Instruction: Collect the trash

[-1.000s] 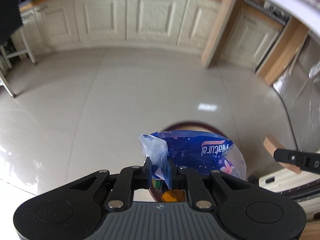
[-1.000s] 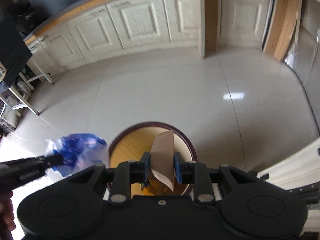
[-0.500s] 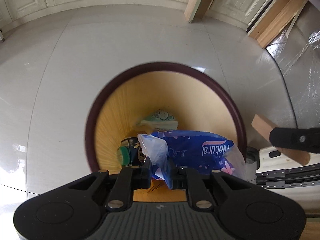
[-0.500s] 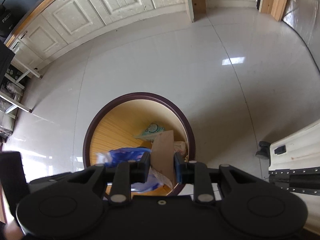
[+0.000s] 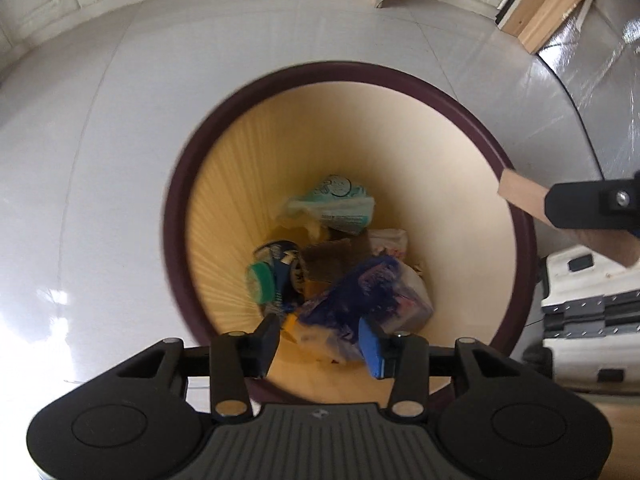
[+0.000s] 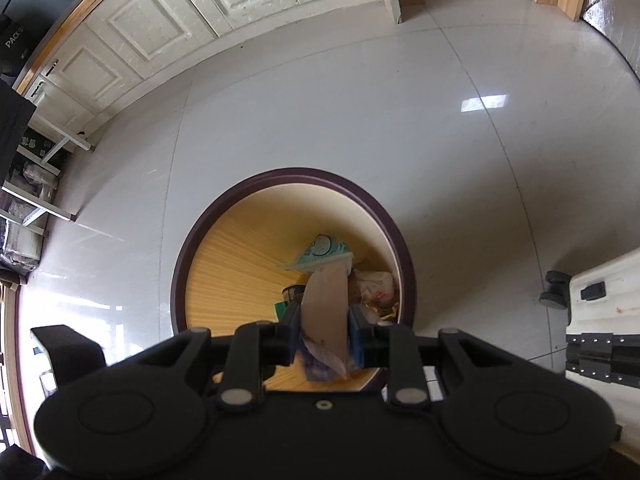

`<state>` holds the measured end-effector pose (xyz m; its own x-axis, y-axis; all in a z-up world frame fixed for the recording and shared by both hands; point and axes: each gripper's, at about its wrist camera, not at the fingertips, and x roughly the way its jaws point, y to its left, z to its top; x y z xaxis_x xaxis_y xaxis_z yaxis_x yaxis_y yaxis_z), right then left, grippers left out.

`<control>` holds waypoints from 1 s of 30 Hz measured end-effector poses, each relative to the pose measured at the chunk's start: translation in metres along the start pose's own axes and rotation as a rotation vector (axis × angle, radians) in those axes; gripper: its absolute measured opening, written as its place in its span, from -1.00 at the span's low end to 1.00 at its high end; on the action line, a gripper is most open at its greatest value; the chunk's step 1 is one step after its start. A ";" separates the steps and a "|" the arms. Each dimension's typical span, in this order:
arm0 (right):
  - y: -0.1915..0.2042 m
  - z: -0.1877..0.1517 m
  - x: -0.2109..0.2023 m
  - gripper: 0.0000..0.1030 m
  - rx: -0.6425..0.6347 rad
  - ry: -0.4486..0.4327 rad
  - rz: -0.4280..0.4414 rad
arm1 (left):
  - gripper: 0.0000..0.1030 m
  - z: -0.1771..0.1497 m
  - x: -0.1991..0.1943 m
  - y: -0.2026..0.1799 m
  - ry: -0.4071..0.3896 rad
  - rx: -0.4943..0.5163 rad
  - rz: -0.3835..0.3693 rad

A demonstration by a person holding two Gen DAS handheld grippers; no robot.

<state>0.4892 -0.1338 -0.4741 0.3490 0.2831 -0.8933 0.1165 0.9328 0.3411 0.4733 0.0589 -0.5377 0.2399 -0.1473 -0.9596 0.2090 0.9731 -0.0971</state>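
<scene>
Left gripper (image 5: pixel 318 344) sits low in the frame right over the waste bin (image 5: pixel 516 216), pointing steeply down into it, and its fingers (image 5: pixel 370 346) are spreading apart. The blue plastic wrapper (image 5: pixel 360 296), blurred, lies beyond them in the bin, free of both pads, among the rubbish at the bottom: a pale green packet (image 5: pixel 338 208) toward the top of the pile, a dark can with a green end (image 5: pixel 272 276) at the left, a white crumpled bag (image 5: pixel 388 240) to the right. At the right edge of this view, the other gripper's finger clamps the brown cardboard piece (image 5: pixel 520 194) over the bin's rim.

Over to the right wrist view: right gripper (image 6: pixel 324 332) has its fingers (image 6: pixel 356 338) narrow, pinching that cardboard piece upright at lower centre, above the bin's opening. Glossy white floor (image 6: pixel 360 100) surrounds the bin, with cream cabinets (image 6: pixel 160 12) across the top.
</scene>
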 end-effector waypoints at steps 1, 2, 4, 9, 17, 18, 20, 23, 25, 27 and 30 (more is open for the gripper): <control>0.001 0.000 0.001 -0.49 0.000 0.004 0.007 | -0.09 -0.001 -0.002 0.000 -0.008 0.010 0.005; 0.002 -0.001 0.003 -0.49 -0.002 0.007 0.015 | -0.06 -0.002 -0.004 0.000 -0.014 0.017 0.008; 0.007 -0.001 0.005 -0.49 -0.018 0.010 0.036 | -0.03 -0.003 -0.008 0.001 -0.021 0.031 0.012; 0.018 -0.001 0.011 -0.28 -0.055 -0.007 0.081 | 0.08 -0.004 -0.013 -0.001 -0.024 0.061 0.001; 0.005 -0.009 0.016 -0.06 -0.029 0.045 0.019 | 0.42 -0.003 -0.025 -0.006 -0.035 0.075 -0.010; 0.004 -0.011 0.015 -0.06 -0.024 0.047 0.015 | 0.44 -0.003 -0.027 -0.006 -0.037 0.072 -0.010; 0.003 -0.013 0.013 -0.05 -0.024 0.047 0.008 | 0.56 -0.003 -0.032 -0.004 -0.040 0.058 -0.012; 0.008 -0.016 0.007 0.09 -0.040 0.047 0.001 | 0.69 -0.003 -0.044 0.000 -0.037 0.042 -0.017; 0.012 -0.019 0.000 0.24 -0.061 0.040 0.001 | 0.76 -0.003 -0.056 0.002 -0.045 0.036 -0.019; 0.017 -0.020 -0.008 0.38 -0.083 0.029 -0.008 | 0.83 -0.003 -0.069 0.006 -0.060 0.020 -0.016; 0.024 -0.022 -0.025 0.53 -0.109 0.004 -0.018 | 0.98 -0.004 -0.093 0.009 -0.085 -0.004 -0.010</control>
<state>0.4629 -0.1138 -0.4504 0.3444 0.2666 -0.9002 0.0208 0.9564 0.2912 0.4489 0.0819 -0.4508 0.3170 -0.1716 -0.9328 0.2080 0.9721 -0.1082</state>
